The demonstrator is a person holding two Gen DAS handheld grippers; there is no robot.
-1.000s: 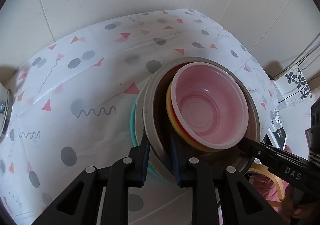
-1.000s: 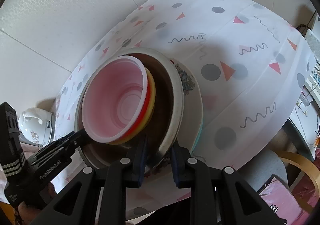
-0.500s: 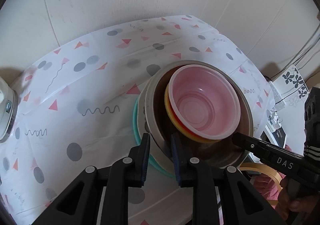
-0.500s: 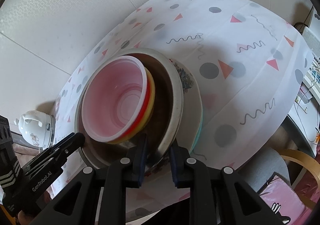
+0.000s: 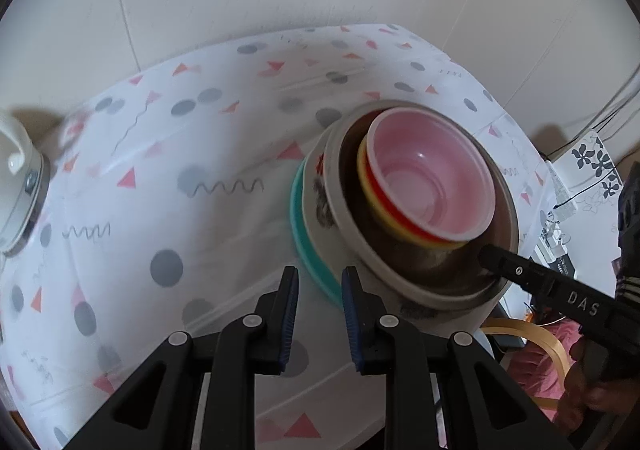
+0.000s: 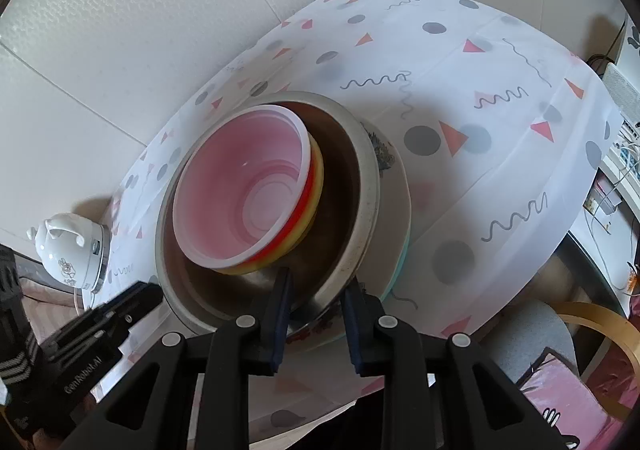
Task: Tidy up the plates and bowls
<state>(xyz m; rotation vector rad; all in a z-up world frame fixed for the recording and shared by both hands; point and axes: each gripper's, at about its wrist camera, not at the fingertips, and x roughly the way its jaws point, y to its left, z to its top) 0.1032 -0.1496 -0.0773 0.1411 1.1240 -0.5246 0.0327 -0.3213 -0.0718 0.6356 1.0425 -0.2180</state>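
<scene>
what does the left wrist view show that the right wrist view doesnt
Only the left wrist view shows the left gripper with open fingers clear of the stack, the flower-patterned box and the teal plate's broad edge. Only the right wrist view shows the right gripper straddling the metal bowl's rim, and the whole white kettle. Both show the pink bowl nested in the stack on the patterned tablecloth.
</scene>
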